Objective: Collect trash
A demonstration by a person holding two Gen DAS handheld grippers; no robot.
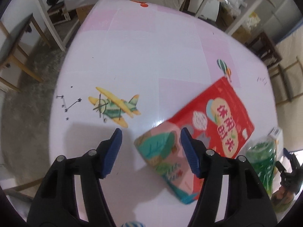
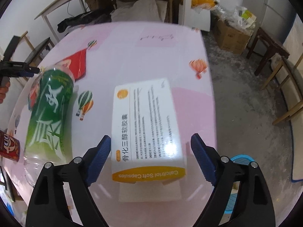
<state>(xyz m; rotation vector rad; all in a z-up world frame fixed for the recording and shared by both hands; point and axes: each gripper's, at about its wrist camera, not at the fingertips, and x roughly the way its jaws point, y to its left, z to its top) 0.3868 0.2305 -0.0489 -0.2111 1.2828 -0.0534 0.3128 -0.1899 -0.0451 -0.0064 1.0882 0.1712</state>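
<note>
Above table (image 1: 151,47): both grippers angled steeply down, unclenched; left (image 1: 151,141) straddles carton (image 1: 162,155), right (image 2: 150,151) box (image 2: 147,124).

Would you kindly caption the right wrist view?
Open right gripper straddling a white medicine box beside a green bottle.

Free room: table (image 1: 151,43), far and left portions bare but for flat printed pictures; open passage there. Floor strip right of the table (image 2: 236,104), clear near its edge.

Obstacles, 5:
- pink carton (image 1: 166,160), lying between the left gripper (image 1: 151,151) jaws
- red pouch (image 1: 217,113), flat, touching the carton
- green bottle (image 2: 51,109), lying left of the white box (image 2: 147,124)
- white box, between the right gripper (image 2: 151,158) jaws
- red can (image 2: 8,145), at the left edge
</note>
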